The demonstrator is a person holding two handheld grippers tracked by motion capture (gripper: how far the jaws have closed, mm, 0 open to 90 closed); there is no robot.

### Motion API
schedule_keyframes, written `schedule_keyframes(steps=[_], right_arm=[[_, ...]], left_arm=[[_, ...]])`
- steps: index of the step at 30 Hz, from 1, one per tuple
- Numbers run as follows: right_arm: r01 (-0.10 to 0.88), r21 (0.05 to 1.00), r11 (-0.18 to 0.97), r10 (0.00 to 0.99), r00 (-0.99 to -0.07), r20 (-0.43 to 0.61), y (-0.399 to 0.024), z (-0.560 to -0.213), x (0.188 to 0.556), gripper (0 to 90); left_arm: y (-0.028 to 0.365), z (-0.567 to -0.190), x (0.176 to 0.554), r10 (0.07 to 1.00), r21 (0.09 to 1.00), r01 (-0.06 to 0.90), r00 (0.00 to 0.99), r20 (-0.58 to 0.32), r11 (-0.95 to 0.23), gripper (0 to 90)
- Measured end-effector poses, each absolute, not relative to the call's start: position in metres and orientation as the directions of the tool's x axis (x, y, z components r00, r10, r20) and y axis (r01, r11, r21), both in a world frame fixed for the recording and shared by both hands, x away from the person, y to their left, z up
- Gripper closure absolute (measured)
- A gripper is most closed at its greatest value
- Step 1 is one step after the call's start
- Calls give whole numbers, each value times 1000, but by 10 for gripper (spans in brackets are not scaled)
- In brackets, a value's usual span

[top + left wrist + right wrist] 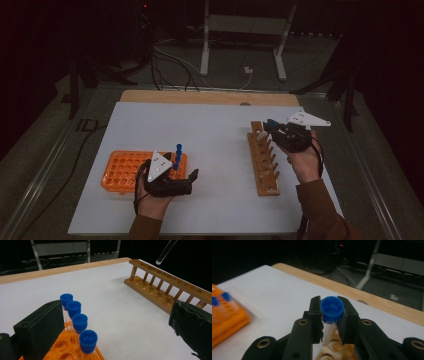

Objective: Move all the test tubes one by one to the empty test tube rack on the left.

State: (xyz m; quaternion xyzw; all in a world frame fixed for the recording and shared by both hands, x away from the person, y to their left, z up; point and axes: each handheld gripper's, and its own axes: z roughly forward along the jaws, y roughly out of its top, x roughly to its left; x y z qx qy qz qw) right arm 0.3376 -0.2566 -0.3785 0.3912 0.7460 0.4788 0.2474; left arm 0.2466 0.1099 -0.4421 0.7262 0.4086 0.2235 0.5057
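Note:
My right gripper point(272, 129) is shut on a clear test tube with a blue cap point(332, 306), and the cap sits between the jaws. It holds the tube up over the far end of the wooden tube rack point(263, 159). The tube's round glass bottom point(165, 252) hangs clear above that rack point(162, 288) in the left gripper view. My left gripper point(186, 176) stands open beside the right end of the orange tube rack point(122, 170). Several blue-capped tubes point(80, 322) stand upright in a row in it, next to the left jaw and untouched.
A white board point(210, 135) covers the wooden table point(200, 96), with free room between the two racks. Behind the table are a white metal stand point(245, 30) and cables point(170, 65) on the dark floor.

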Motion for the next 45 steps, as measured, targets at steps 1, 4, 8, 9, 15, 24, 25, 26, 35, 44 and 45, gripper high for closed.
schedule_keyframes(steps=[1, 4, 8, 9, 15, 24, 25, 26, 35, 44, 45], right_arm=[[344, 908, 240, 812, -583, 6, -255, -378, 335, 760], [341, 905, 256, 787, -617, 10, -249, -381, 328, 760], [346, 900, 265, 766, -643, 22, -242, -391, 321, 760], [350, 899, 264, 762, -647, 28, -241, -394, 320, 760], [373, 890, 261, 742, -668, 62, -234, -409, 315, 760], [382, 882, 277, 716, -694, 75, -225, -415, 311, 760], [382, 881, 278, 713, -697, 77, -224, -415, 310, 760], [382, 881, 279, 709, -701, 79, -223, -415, 309, 760], [384, 878, 287, 675, -731, 99, -213, -417, 303, 760], [381, 880, 282, 649, -751, 117, -209, -415, 298, 760], [381, 881, 281, 644, -755, 122, -208, -415, 297, 760]], left_arm=[[109, -442, 246, 819, 917, 365, 568, -81, -162, 5], [104, -440, 244, 816, 919, 351, 575, -61, -178, 9], [97, -438, 241, 810, 923, 330, 586, -34, -200, 10], [96, -437, 240, 809, 924, 326, 588, -32, -200, 10], [91, -435, 237, 808, 928, 309, 590, -14, -209, 10], [63, -434, 237, 774, 927, 288, 633, 5, -241, 28], [59, -434, 238, 768, 926, 284, 641, 9, -248, 30], [54, -433, 239, 761, 925, 281, 648, 13, -255, 30], [14, -442, 252, 732, 904, 278, 679, 53, -324, 46], [-9, -451, 263, 708, 904, 282, 706, 32, -322, 224], [-11, -452, 264, 705, 904, 280, 708, 33, -323, 249]])
